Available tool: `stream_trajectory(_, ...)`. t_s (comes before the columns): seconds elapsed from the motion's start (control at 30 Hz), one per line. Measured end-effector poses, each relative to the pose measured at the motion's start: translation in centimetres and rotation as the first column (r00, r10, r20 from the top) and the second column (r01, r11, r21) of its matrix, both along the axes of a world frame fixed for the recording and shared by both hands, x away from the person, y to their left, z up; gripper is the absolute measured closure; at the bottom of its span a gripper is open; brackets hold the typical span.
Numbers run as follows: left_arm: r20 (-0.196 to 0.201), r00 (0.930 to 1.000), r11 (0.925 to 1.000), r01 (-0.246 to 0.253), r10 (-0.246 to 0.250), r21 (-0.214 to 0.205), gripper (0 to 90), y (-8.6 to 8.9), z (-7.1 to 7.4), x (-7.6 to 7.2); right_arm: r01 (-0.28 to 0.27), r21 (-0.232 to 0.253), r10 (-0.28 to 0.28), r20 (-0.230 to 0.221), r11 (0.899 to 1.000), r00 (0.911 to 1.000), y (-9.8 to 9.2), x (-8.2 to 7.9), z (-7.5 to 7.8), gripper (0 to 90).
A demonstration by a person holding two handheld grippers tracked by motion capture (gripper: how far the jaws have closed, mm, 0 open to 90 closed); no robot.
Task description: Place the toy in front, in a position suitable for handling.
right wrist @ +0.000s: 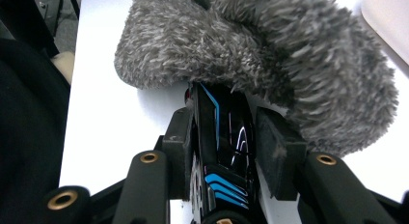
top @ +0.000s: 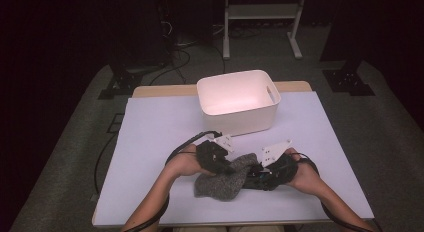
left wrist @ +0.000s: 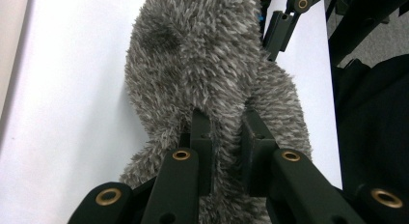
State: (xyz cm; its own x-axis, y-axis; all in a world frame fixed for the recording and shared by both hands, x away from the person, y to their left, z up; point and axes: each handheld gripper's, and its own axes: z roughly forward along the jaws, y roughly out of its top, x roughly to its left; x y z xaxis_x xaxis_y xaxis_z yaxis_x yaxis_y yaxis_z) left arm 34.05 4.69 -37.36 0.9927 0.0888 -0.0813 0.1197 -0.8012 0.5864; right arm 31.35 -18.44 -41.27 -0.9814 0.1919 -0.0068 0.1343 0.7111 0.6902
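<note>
**Both grippers engaged at grey fuzzy cloth, near table edge**

High view: table w/ white sheet (top: pixel 150 142), wood edge at far side. White bin (top: pixel 239 102) stands at far centre. Dark room beyond; grey carpet, cables, white frame legs (top: pixel 260 22). Left gripper (top: pixel 220 159) and right gripper (top: pixel 260 169) meet over grey fuzzy cloth (top: pixel 222 179), near front edge, centre.

Left gripper view: left gripper (left wrist: pixel 226 137) jaws narrowly apart, pinching a fold of the cloth (left wrist: pixel 202 64); cloth lies on the sheet.

Right gripper view: right gripper (right wrist: pixel 231 137) jaws pressed on a glossy black object w/ blue stripes (right wrist: pixel 222 142); its far end goes under the cloth (right wrist: pixel 260 50). Object type: cannot tell. No legible writing.
</note>
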Motion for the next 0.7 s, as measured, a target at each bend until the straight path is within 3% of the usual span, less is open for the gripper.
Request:
stream_trajectory(0.17,-0.001,1.0,1.0,-0.005,0.005,-0.002,78.7,0.4,0.0,-0.2,-0.006,-0.031,0.006,-0.002,1.0,1.0,0.1,-0.1,0.0,54.5)
stream_trajectory(0.3,-0.002,0.9999,0.9999,-0.012,0.012,-0.012,78.4,1.0,-0.1,-0.3,-0.018,-0.116,0.019,0.004,0.993,0.9998,0.8,-0.2,-1.3,54.3)
stream_trajectory(0.4,-0.016,0.9994,0.9989,-0.032,0.031,-0.034,78.4,1.6,0.0,-0.1,-0.024,-0.094,0.024,-0.007,0.995,0.9997,1.0,0.1,-1.4,55.0)
stream_trajectory(0.5,-0.013,0.9985,0.9978,-0.053,0.053,-0.04,78.5,2.6,0.4,0.2,-0.027,-0.094,0.031,0.035,0.995,0.9989,1.8,0.5,-1.4,55.5)
stream_trajectory(0.7,0.005,0.9956,0.9951,-0.093,0.093,-0.033,78.4,4.2,1.3,0.7,-0.065,-0.064,0.068,0.031,0.996,0.9972,4.8,2.5,-1.6,55.3)
